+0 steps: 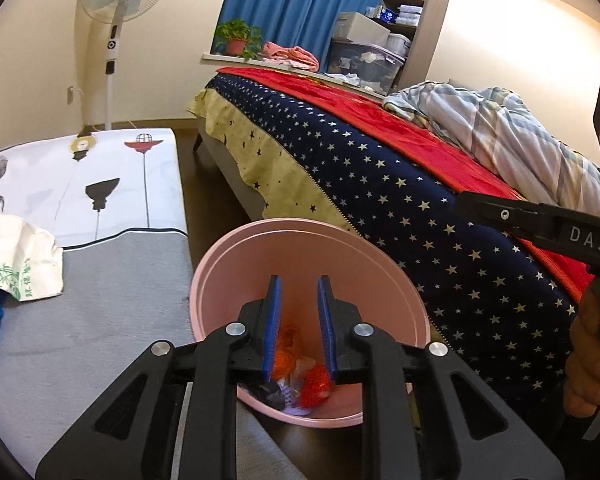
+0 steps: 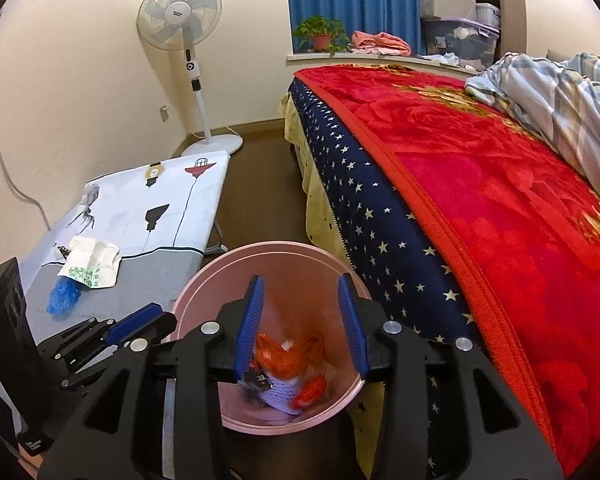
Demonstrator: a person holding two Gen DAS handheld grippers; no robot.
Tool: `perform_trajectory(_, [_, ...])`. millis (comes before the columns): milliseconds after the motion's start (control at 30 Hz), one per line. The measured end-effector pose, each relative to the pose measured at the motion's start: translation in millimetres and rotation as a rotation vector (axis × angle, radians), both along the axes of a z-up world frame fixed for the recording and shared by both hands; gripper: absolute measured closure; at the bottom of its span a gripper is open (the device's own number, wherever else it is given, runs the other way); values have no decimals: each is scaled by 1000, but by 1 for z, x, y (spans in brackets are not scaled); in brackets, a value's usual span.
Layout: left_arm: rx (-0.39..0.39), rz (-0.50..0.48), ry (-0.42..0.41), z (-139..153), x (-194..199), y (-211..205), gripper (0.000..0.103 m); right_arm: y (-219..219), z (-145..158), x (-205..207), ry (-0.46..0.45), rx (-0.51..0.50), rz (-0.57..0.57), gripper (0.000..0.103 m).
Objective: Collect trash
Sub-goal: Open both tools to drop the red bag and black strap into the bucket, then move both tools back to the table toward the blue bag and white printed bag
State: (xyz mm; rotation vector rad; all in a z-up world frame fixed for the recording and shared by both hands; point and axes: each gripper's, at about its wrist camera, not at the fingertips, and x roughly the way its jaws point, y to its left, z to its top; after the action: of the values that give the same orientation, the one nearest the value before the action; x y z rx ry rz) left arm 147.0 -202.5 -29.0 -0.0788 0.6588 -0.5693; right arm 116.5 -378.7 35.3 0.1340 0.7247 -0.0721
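A pink wastebasket (image 2: 204, 280) is shown on the floor between the cloth-covered counter (image 2: 148, 280) at left and the bed (image 2: 480, 208) at right. Orange netting (image 2: 284, 354) and other scraps lie inside it. The left claw (image 1: 298, 282) is held above the basket, parted narrowly with nothing gripped. The right claw (image 2: 302, 280) is held over the same opening, parted more widely, empty. A crumpled paper bag (image 2: 94, 262) and blue plastic (image 2: 63, 295) rest on the counter.
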Motion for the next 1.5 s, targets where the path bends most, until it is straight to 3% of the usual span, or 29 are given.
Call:
perform_trajectory(500, [35,142,-35,10,-2,63,84,47,9,9,-58,11,102,63])
perform_trajectory(867, [51,347,-21,8,2,133,84,108,9,31,-98,50,227,66])
perform_trajectory(1200, [88,550,23,-5,4,194,84,169,-23,61,-76,108,318,70])
perform_trajectory(1367, [110,628,35,-10,3,214,68,199,-36,69,-64,121,379,70])
perform_trajectory(1500, [126,674,47,-13,7,227,67,222,-45,76,-53,116,435,70])
